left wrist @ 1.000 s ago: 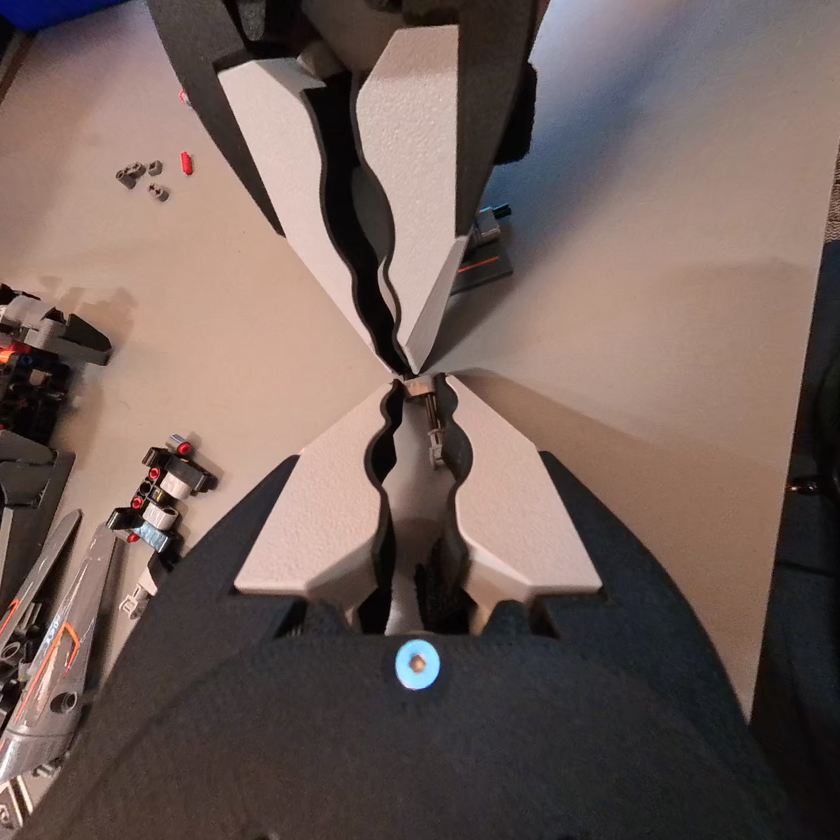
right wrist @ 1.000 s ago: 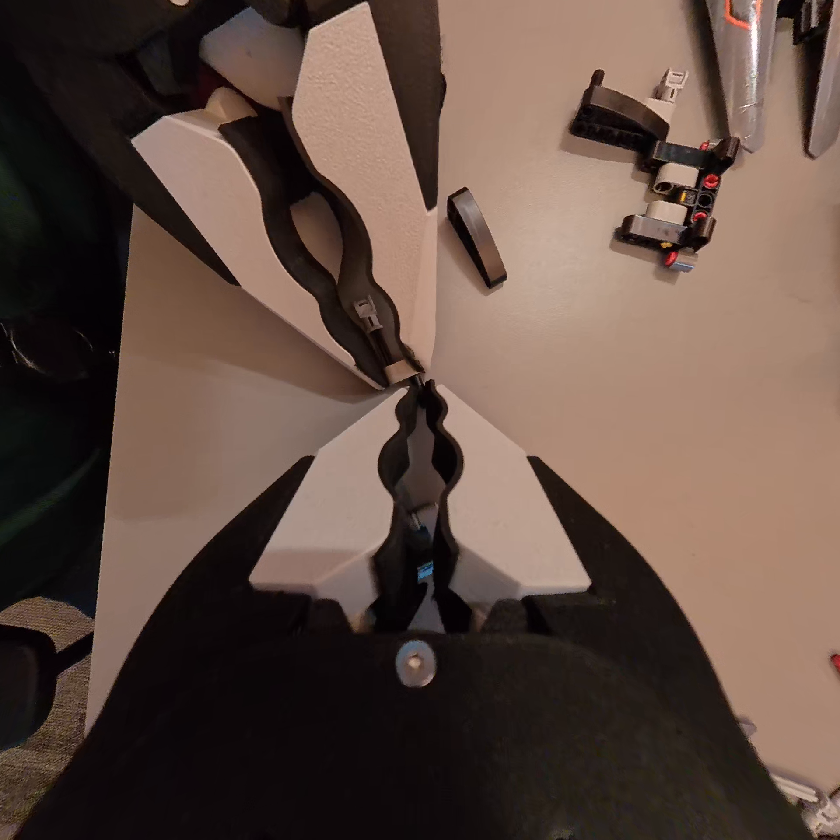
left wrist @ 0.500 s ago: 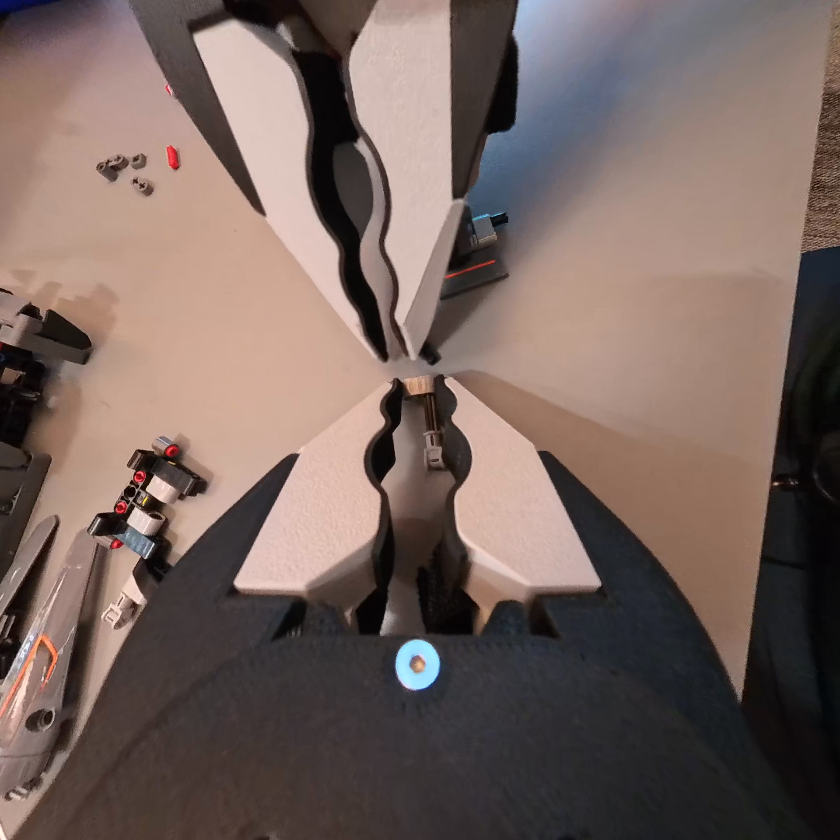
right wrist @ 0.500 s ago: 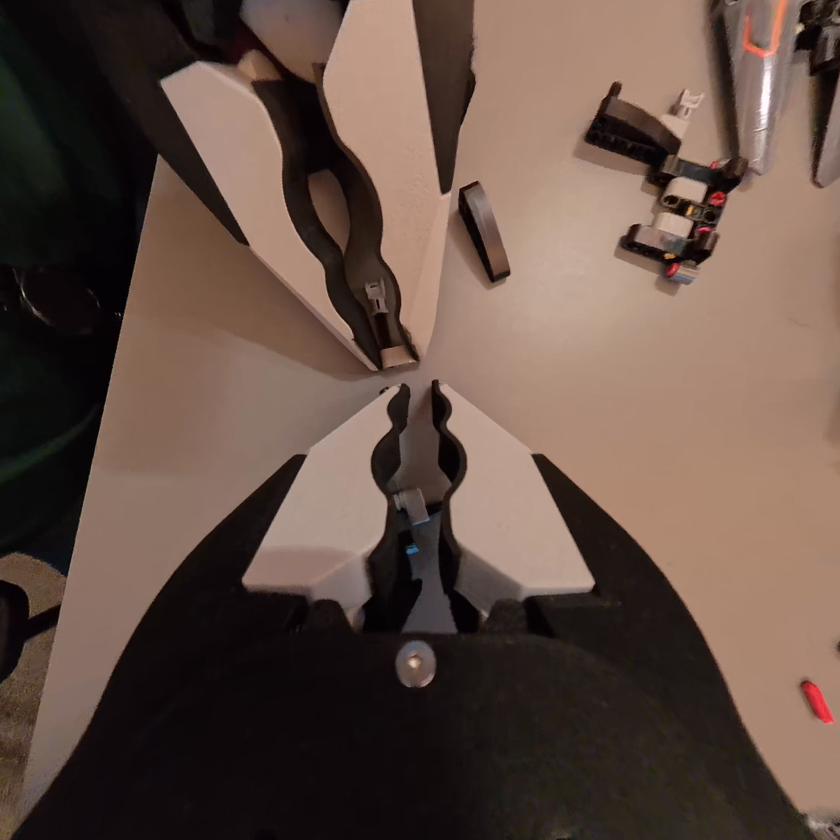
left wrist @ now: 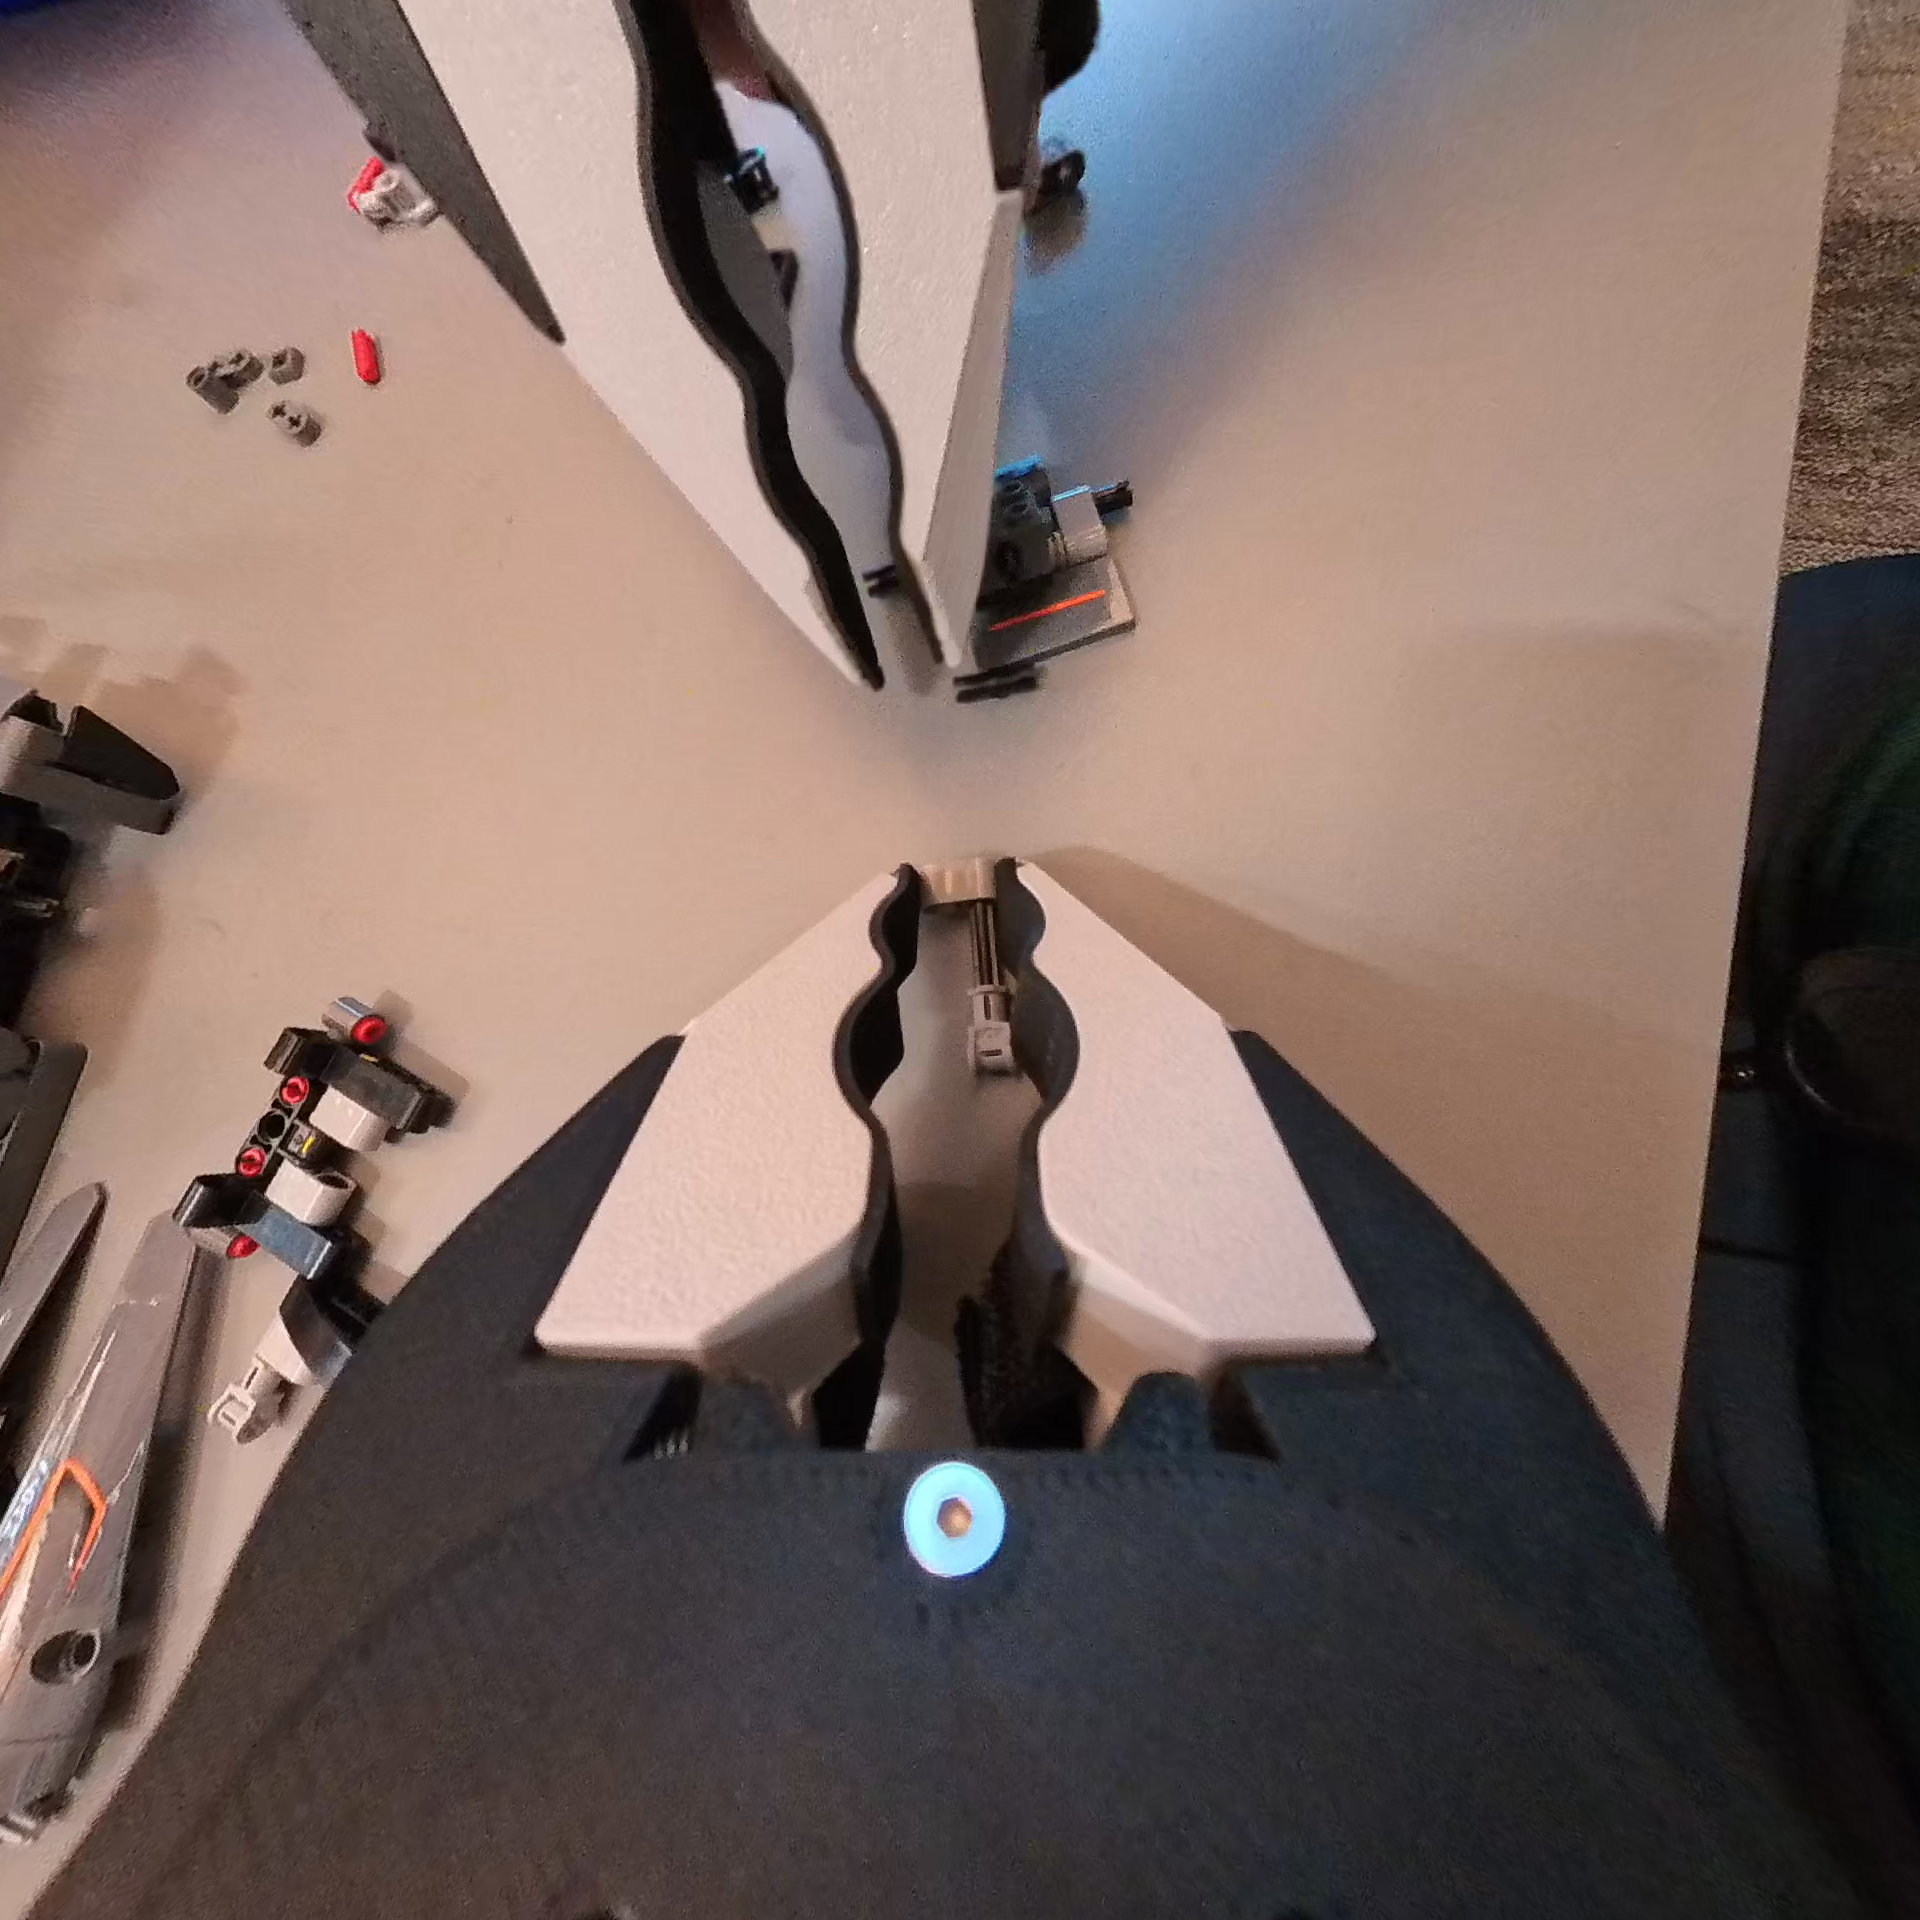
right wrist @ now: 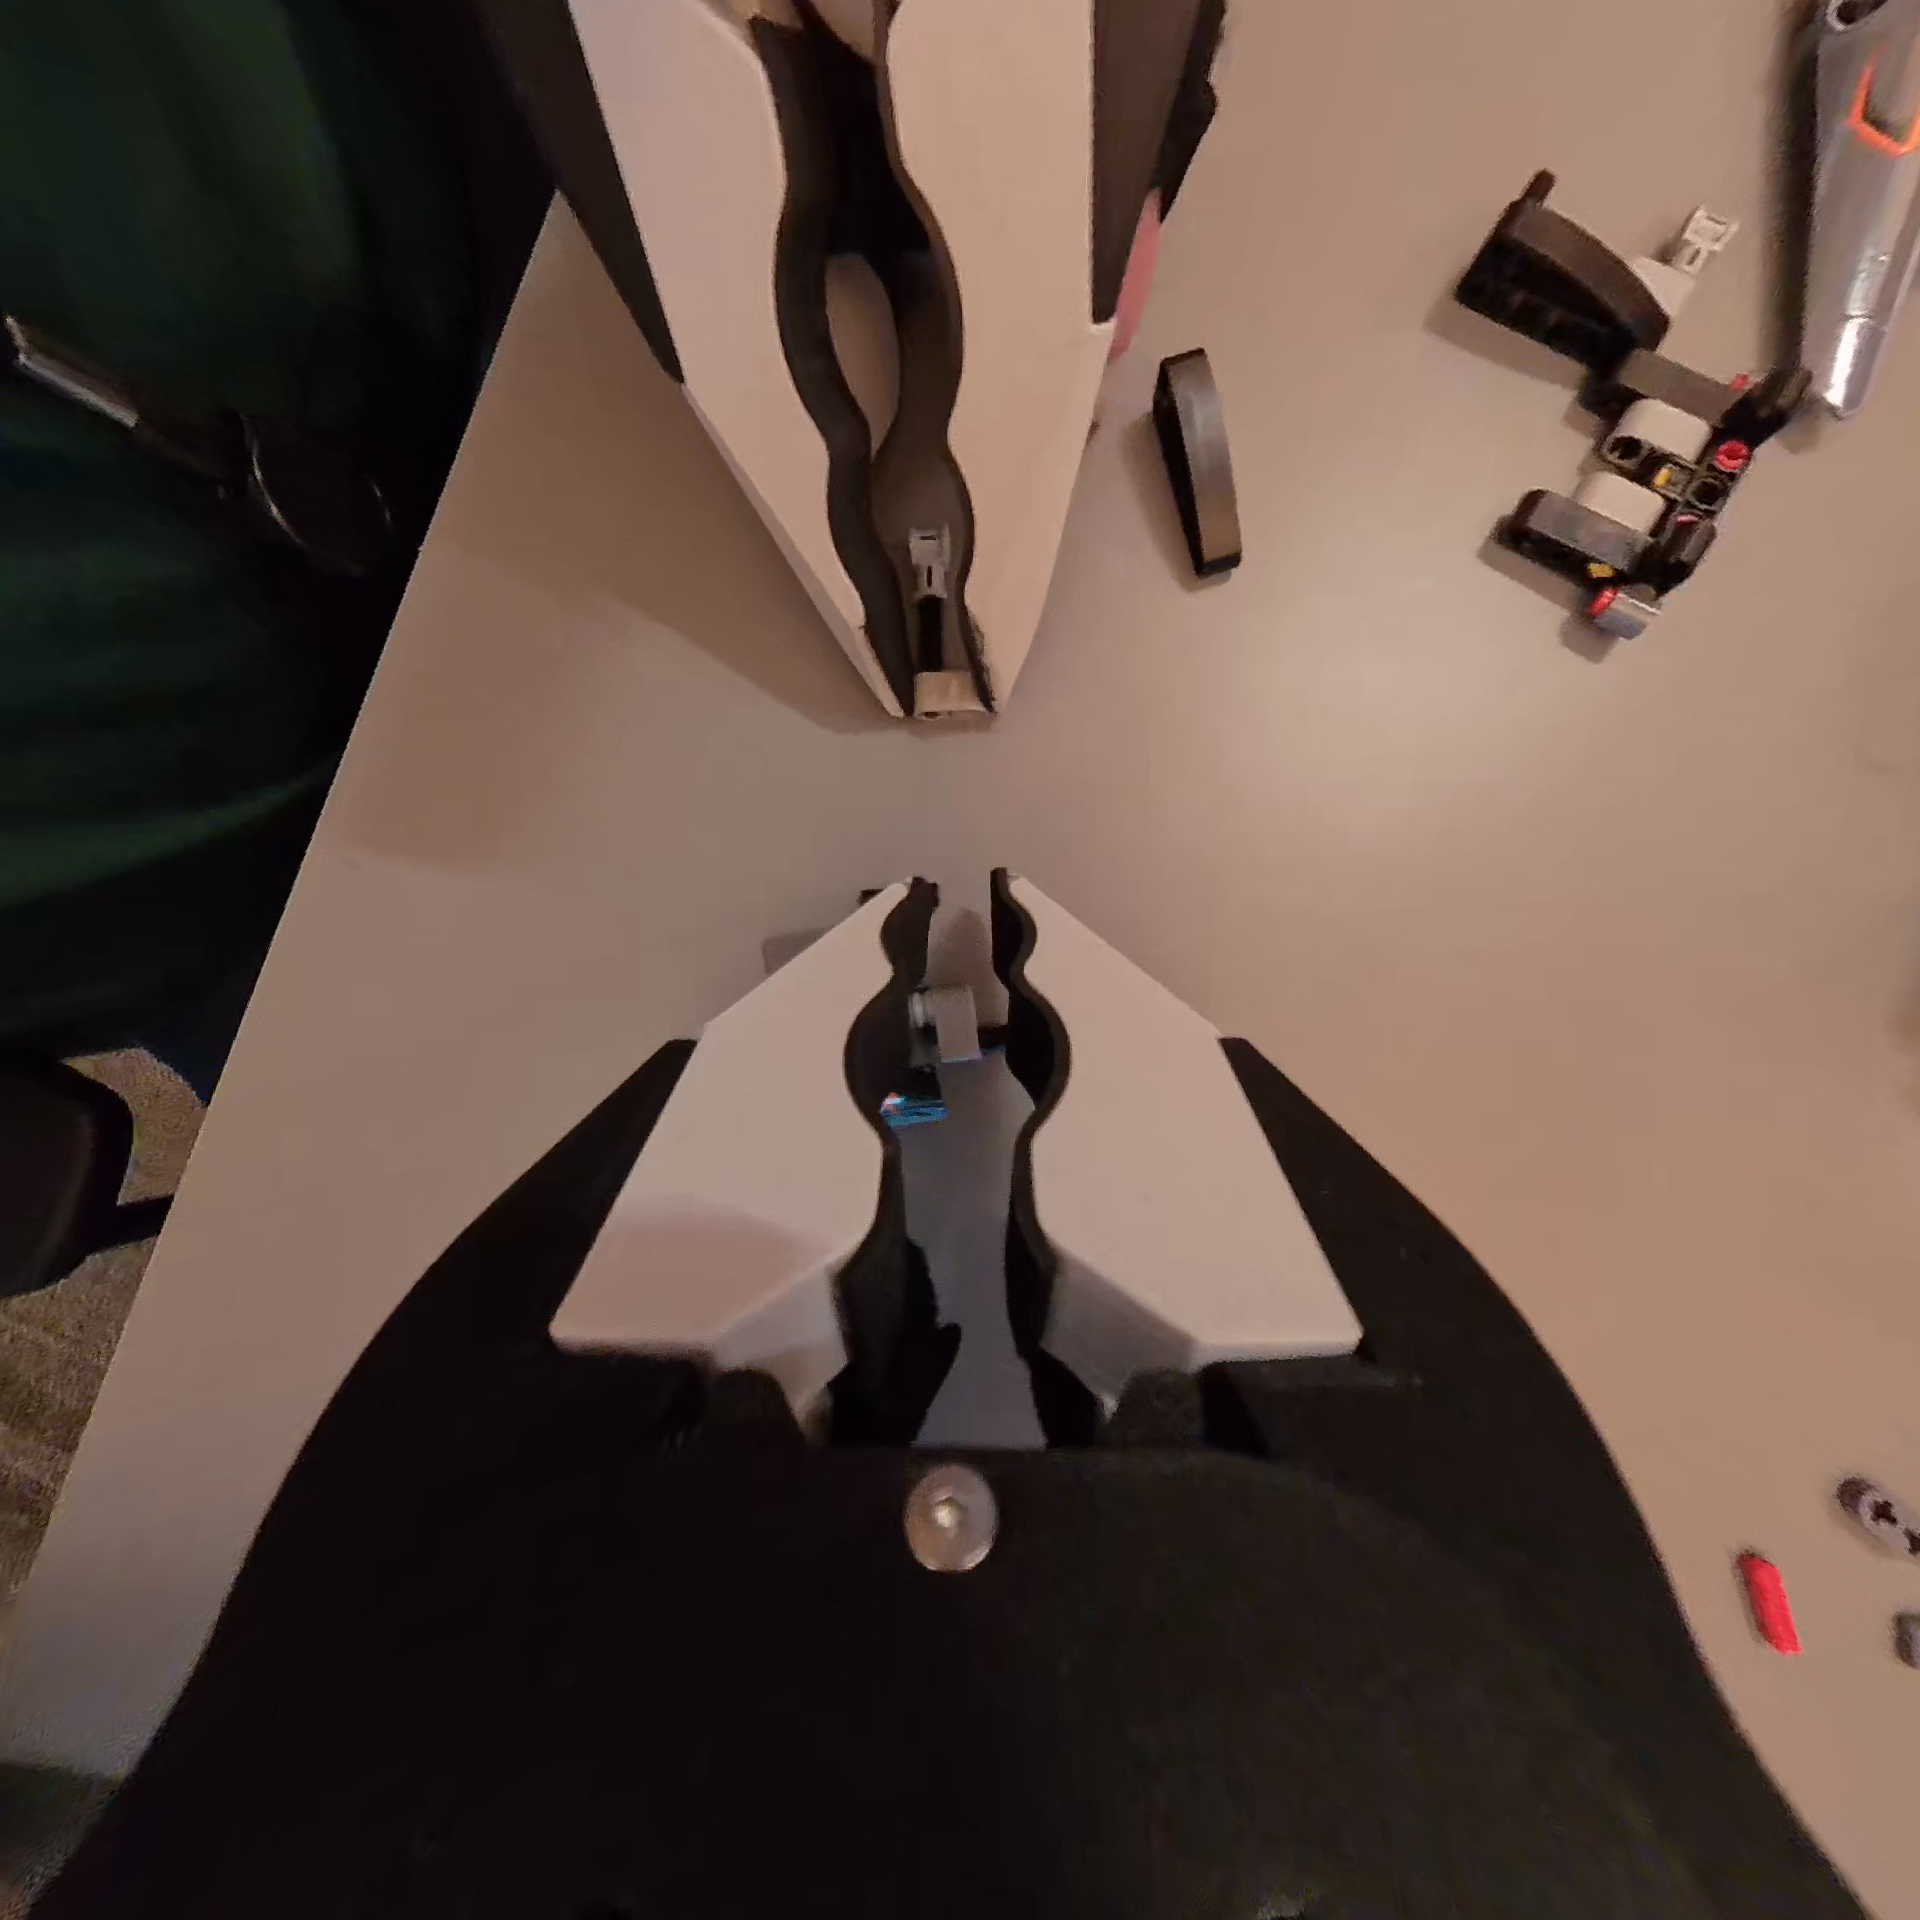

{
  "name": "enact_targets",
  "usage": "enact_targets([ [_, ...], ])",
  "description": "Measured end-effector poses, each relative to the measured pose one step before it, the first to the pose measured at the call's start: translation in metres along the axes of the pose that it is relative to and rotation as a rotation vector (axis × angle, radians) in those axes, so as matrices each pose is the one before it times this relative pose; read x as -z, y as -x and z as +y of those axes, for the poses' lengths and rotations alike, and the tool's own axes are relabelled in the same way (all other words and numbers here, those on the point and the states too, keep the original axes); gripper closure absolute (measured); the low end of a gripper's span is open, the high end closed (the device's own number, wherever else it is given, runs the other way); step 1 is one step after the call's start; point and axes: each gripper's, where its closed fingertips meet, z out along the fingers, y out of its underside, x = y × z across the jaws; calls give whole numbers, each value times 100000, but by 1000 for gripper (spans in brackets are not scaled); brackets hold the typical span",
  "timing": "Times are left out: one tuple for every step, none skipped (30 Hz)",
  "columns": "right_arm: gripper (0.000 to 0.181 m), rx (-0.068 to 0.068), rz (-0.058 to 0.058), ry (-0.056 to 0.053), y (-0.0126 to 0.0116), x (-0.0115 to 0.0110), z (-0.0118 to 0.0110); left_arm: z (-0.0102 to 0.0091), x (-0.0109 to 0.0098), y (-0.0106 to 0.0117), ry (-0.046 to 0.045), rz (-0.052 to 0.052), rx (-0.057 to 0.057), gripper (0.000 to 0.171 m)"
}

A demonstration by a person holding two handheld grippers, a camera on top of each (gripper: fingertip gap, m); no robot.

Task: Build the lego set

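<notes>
My left gripper (left wrist: 961, 871) is shut on a small light grey connector with a grey axle (left wrist: 982, 966) that runs back between the fingers. It also shows at the top of the right wrist view (right wrist: 940, 707). My right gripper (right wrist: 953, 883) is open by a narrow gap and holds nothing. It hangs opposite the left gripper, over a small grey assembly on a dark tile with an orange stripe (left wrist: 1049, 613), seen through the gap (right wrist: 940, 1023). A small black pin (left wrist: 995, 684) lies by its tip.
A black and grey sub-assembly with red pins (left wrist: 312, 1143) and grey wing panels (left wrist: 73, 1455) lie at the left. Small grey connectors (left wrist: 260, 384) lie far left. A black curved beam (right wrist: 1195, 462) lies by the left gripper. The table edge (left wrist: 1756, 831) runs along the right. Only a small space, under 4 cm, lies between the two pairs of fingers.
The two grippers have drawn apart from tip to tip. The right gripper has opened and let go of the black pin. The left gripper still holds the grey connector.
</notes>
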Motion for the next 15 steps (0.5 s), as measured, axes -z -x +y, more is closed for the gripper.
enact_targets([
  [172,1517,-1180,799,224,-61,73,4,-4,4,-37,-99,-76,158],
  [173,1990,-705,1725,165,-138,178,-2,-1,-9,-16,61,7,158],
  [172,1348,-156,2030,7,-119,246,-5,8,-7,-12,139,-23,158],
  [172,241,-388,955,-47,-33,99,-3,-2,-8,-23,80,-47,158],
  [172,497,-979,-806,69,38,-138,2,6,-16,2,42,-41,158],
  [171,603,-709,-611,74,11,-130,-2,9,-26,-12,7,-138,158],
  [171,321,-380,1240,36,-69,121,5,11,-14,-22,12,-60,158],
  [172,553,-461,1965,87,-142,236,6,-3,-10,-20,-53,34,158],
  [172,-22,-371,972,44,-90,90,-1,9,-13,-4,-126,-62,158],
  [172,55,-144,791,22,10,56,-4,3,3,-42,-78,-73,158],
  [174,1142,265,905,3,26,62,-2,-1,5,-41,18,26,158],
  [174,1460,306,402,6,-24,-52,-2,-6,3,-30,81,101,158],
  [173,1204,-316,-190,69,-97,-175,5,2,-1,-21,99,75,158],
  [172,1250,-170,-303,34,-137,-188,-7,2,13,-15,62,28,158],
  [173,984,599,182,-114,-125,-85,-1,0,-3,-5,7,31,158],
])
